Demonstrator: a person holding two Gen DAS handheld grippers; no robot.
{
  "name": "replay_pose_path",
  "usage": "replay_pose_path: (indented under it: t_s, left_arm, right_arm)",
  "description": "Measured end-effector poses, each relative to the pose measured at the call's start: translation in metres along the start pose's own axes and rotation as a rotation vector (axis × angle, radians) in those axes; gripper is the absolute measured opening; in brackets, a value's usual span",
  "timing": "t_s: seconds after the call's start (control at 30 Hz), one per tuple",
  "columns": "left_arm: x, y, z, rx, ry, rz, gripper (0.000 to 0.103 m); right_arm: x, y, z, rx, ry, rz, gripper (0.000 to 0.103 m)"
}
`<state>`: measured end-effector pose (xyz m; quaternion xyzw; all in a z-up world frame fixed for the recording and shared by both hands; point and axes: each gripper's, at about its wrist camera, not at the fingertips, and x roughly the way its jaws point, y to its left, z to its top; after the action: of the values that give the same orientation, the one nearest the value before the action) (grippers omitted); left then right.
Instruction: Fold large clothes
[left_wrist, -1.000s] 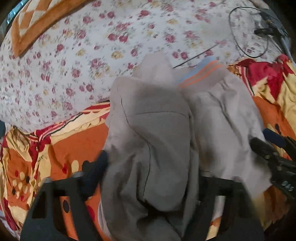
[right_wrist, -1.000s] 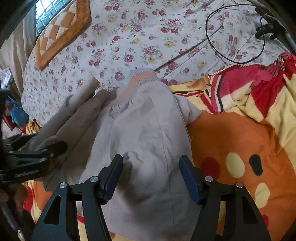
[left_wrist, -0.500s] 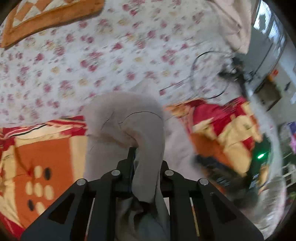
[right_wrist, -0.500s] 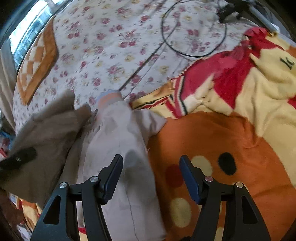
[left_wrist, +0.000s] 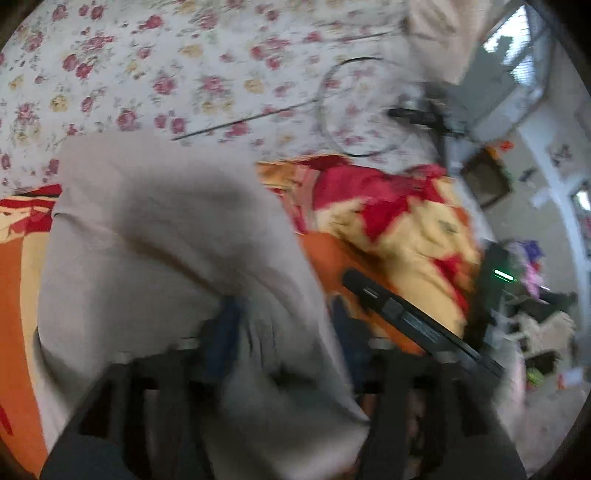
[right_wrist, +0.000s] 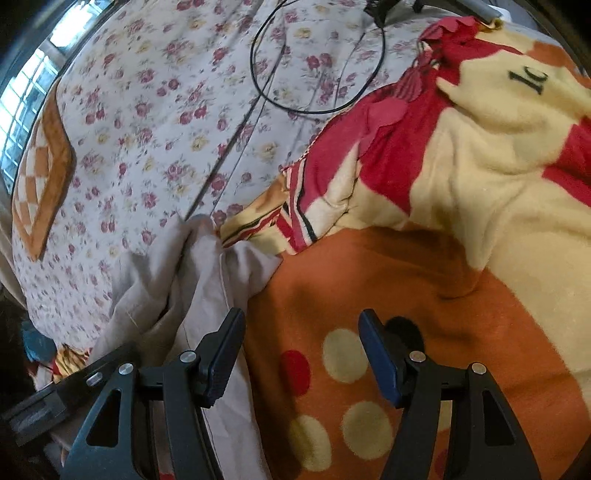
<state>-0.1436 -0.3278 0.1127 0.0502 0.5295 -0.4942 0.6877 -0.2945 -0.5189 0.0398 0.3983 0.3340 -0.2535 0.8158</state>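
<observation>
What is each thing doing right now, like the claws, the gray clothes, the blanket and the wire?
Left claw: blurry, looks open, gray cloth draped between its fingers.
Right claw: open, holding nothing, over the blanket.
Gray clothes: bunched and creased, lying partly on the blanket, not neatly folded.
Blanket: spread on the bed, rumpled at its red end.
Wire: lying in a loop on the flowery sheet.

A garment (right_wrist: 192, 280) lies on a blanket (right_wrist: 424, 280) spread over a bed (right_wrist: 155, 110), left of the right claw (right_wrist: 301, 354). Behind the blanket, a cable (right_wrist: 317, 107) loops on the bed; a pillow (right_wrist: 40, 173) sits far left.
</observation>
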Motion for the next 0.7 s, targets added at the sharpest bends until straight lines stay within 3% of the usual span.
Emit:
replay_pose_path:
  t_s: [0.07, 0.13, 0.17, 0.23, 0.27, 0.33, 0.4, 0.5, 0.53, 0.57, 0.6, 0.63, 0.7]
  left_arm:
    - [-0.025, 0.001, -0.007, 0.026, -0.009, -0.037, 0.066]
    - [-0.053, 0.004, -0.016, 0.073, -0.039, -0.005, 0.066]
    - [-0.065, 0.008, -0.02, 0.091, -0.066, 0.04, 0.067]
    - [-0.086, 0.021, -0.031, 0.123, -0.148, 0.233, 0.067]
    - [-0.089, 0.025, -0.035, 0.136, -0.173, 0.304, 0.067]
    - [-0.083, 0.041, -0.047, 0.167, -0.18, 0.461, 0.067]
    - [-0.07, 0.056, -0.054, 0.177, -0.133, 0.534, 0.067]
    - [-0.055, 0.072, -0.064, 0.153, -0.104, 0.55, 0.067]
    - [-0.052, 0.075, -0.067, 0.143, -0.093, 0.543, 0.067]
    - [-0.052, 0.076, -0.07, 0.142, -0.087, 0.542, 0.067]
    - [-0.053, 0.075, -0.071, 0.147, -0.085, 0.536, 0.067]
    - [-0.055, 0.073, -0.073, 0.155, -0.087, 0.523, 0.067]
    - [-0.062, 0.069, -0.076, 0.17, -0.105, 0.496, 0.067]
  right_arm:
    - [-0.003, 0.003, 0.0, -0.004, -0.008, 0.027, 0.066]
    - [-0.015, 0.013, -0.002, -0.032, -0.044, 0.081, 0.066]
    - [-0.021, 0.018, -0.003, -0.053, -0.062, 0.107, 0.067]
    - [-0.036, 0.036, -0.009, -0.132, -0.097, 0.189, 0.076]
    - [-0.041, 0.046, -0.015, -0.174, -0.098, 0.237, 0.084]
    - [-0.039, 0.068, -0.029, -0.239, -0.059, 0.337, 0.089]
    - [-0.025, 0.083, -0.035, -0.237, -0.005, 0.378, 0.089]
    - [0.008, 0.096, -0.04, -0.15, 0.091, 0.369, 0.089]
    - [0.02, 0.102, -0.043, -0.147, 0.138, 0.371, 0.08]
    - [0.025, 0.106, -0.046, -0.166, 0.154, 0.377, 0.036]
    - [0.026, 0.113, -0.049, -0.221, 0.156, 0.363, 0.022]
    - [0.018, 0.121, -0.05, -0.29, 0.115, 0.312, 0.02]
    - [-0.002, 0.127, -0.05, -0.36, 0.05, 0.309, 0.015]
